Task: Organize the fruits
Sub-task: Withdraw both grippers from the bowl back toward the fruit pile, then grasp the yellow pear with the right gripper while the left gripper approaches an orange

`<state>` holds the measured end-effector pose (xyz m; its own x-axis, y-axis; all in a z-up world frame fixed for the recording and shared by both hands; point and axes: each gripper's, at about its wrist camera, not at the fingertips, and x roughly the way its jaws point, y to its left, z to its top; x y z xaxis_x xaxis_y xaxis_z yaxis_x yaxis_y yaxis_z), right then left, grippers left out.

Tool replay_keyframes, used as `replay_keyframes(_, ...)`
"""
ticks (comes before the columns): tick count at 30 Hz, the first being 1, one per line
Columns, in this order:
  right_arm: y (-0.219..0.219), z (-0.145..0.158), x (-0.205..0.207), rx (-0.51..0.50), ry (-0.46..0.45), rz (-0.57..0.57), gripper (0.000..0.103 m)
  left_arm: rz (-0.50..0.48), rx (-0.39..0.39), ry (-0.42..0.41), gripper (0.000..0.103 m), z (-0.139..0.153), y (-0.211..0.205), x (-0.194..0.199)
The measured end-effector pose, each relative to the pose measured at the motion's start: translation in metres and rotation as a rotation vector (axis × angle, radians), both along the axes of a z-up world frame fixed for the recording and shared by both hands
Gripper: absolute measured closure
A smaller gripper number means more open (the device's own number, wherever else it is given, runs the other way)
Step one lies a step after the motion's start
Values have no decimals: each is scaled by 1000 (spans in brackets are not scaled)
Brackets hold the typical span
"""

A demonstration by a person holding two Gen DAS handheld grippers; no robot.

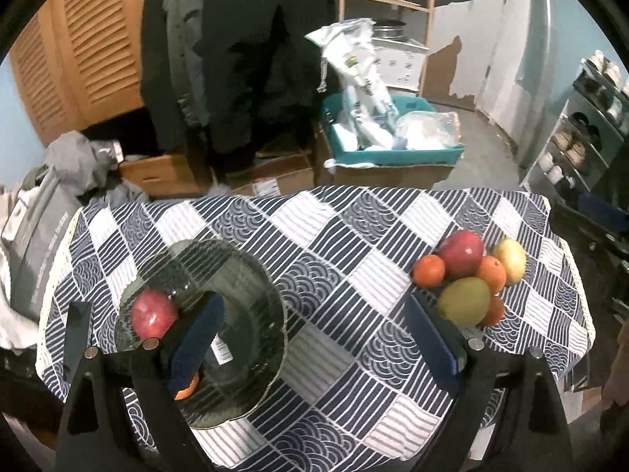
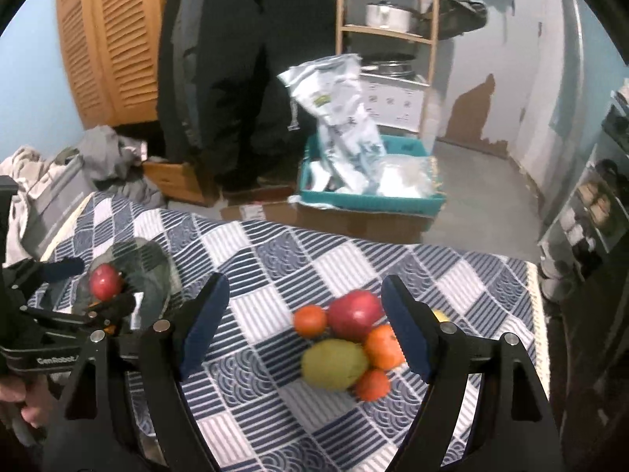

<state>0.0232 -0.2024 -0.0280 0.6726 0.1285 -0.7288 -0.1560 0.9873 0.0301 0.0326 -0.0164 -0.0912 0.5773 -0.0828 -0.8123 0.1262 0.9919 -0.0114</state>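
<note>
I see the checked surface [image 1: 334, 275] filling the frame's lower half. My left claw [image 1: 314, 338] gapes empty above the glass plate [image 1: 251, 287] holding a red apple [image 1: 153, 312] lower left; my right claw [image 2: 304, 326], also empty, stands wide over the fruit pile [image 2: 346, 338] at centre.

Cloth [image 1: 346, 275]: navy and white checks, alternating stripes and wave arcs, cream trim at edges. Plate [image 1: 251, 287], left: smoky dark glass, ribbed. Apple [image 1: 153, 313] on plate: red. Right pile: red apple [image 2: 354, 314], yellow-green mango [image 2: 334, 364], three oranges [image 2: 310, 320], pale yellow fruit [image 1: 510, 260] at far right. Gripper pads [image 2: 206, 326]: dark blue on black frames. Far: teal crate [image 1: 393, 155], tan louvred doors [image 1: 78, 47].
</note>
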Motion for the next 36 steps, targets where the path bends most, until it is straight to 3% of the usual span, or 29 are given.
replay_keyframes(24,-108,8,-27,-11,-29,-166,22,-109,22,2,9,9,-76,9)
replay_keyframes(36,-142,-11,-19,30,30,-222,22,-117,44,43,9,-13,-92,29)
